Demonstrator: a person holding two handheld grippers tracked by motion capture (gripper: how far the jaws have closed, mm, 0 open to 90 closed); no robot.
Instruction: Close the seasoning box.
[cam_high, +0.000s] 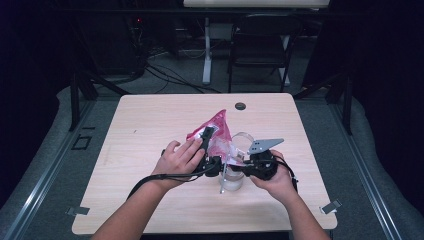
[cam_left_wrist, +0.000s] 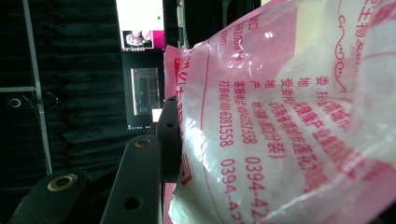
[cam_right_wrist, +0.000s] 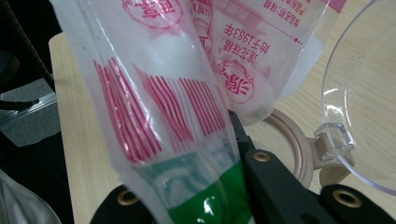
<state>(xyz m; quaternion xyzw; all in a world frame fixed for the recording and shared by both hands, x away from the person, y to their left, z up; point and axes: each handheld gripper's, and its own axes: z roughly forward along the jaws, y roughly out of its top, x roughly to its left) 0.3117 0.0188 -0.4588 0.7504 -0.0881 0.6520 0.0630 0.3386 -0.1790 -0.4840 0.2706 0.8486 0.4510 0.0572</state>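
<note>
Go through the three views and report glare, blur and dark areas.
High view: table evenly lit, surroundings near black, slightly soft. Left gripper view: pink printed bag close, glossy highlights, right edge blurred, background dim. Right gripper view: bag sharp, clear lid glinting at its rim.

— What sort of place was it?

— A lab or recording studio, by the look of it. The worktop (cam_high: 150, 120) stood alone on grey flooring, hemmed in by black curtains (cam_high: 30, 75).

— Anything else that pointed that way?

— Loose cables (cam_high: 165, 70) ran across the floor (cam_high: 190, 82) behind it, near a folding chair (cam_high: 260, 45) and the white leg of a second desk (cam_high: 206, 50). In the left gripper view, lit screens (cam_left_wrist: 140, 46) glowed against the dark drapes.

— So not a home?

— No. Metal rails (cam_high: 45, 170) lined the floor beside the worktop, like a test rig.
</note>
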